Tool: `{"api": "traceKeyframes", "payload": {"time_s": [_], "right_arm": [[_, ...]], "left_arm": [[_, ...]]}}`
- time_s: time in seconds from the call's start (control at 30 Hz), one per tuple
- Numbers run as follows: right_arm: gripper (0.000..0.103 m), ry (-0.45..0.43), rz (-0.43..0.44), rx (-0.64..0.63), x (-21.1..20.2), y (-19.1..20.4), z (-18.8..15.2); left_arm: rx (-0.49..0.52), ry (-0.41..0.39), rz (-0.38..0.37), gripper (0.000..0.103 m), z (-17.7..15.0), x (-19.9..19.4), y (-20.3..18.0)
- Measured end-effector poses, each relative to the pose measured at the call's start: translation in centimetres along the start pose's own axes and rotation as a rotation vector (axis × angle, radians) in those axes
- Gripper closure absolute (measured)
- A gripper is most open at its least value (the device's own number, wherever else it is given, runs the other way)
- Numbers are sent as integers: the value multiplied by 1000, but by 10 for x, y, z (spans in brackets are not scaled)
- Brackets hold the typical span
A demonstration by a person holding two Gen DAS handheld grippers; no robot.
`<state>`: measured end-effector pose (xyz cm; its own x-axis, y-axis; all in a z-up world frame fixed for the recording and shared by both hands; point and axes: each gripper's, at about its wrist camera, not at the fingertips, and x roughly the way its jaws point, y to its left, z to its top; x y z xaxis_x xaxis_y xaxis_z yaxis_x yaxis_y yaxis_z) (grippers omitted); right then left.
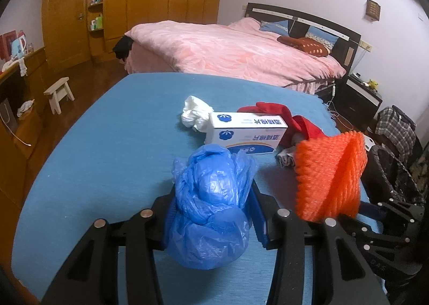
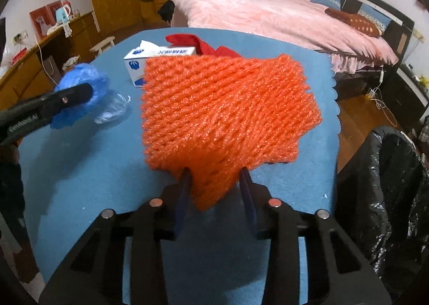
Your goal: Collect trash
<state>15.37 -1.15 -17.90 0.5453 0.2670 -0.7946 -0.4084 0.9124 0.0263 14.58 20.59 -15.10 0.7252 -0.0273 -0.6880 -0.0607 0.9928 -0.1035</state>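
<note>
In the left wrist view, the left claw pinches a crumpled blue plastic bag over the blue worktop, just in front of a white box. In the right wrist view, the right claw pinches the lower corner of an orange foam net, lifted in front of that box; a black trash bag hangs off the worktop's edge, to the right of the box.

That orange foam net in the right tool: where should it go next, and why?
Probably a short swing right to the black bag. The right tool is shut on the orange net, lifted off the blue table, and the bag stands just past the table's right edge. The left tool grips a blue bag, so it could follow.
</note>
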Motion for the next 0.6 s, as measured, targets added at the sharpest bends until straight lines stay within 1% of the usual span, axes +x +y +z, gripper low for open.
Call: {"api": "traceKeyframes", "payload": {"time_s": [0.03, 0.07, 0.13, 0.2, 0.27, 0.33, 0.47, 0.53, 0.6], "right_arm": [[52, -3, -2, 2, -2, 0, 0], [49, -10, -1, 7, -5, 0, 1], [33, -27, -4, 24, -11, -2, 2], [24, -54, -11, 39, -16, -6, 6], [22, -68, -17, 52, -17, -9, 9], [15, -72, -22, 75, -14, -14, 15], [14, -63, -38, 99, -2, -18, 24], [14, -48, 0, 128, -1, -21, 26], [14, -44, 13, 127, -5, -20, 25]], "left_arm": [[1, 0, -1, 56, 1, 0, -1], [1, -1, -1, 56, 1, 0, -1], [2, -3, -3, 56, 0, -1, -1], [3, -5, -6, 56, 0, -1, -3], [5, -6, -8, 56, -1, -2, -5], [7, -6, -12, 56, -2, -2, -7], [7, -3, -18, 56, -2, -1, -9], [9, -3, -18, 56, -2, -2, -9], [6, -3, -17, 56, -2, -1, -10]]}}
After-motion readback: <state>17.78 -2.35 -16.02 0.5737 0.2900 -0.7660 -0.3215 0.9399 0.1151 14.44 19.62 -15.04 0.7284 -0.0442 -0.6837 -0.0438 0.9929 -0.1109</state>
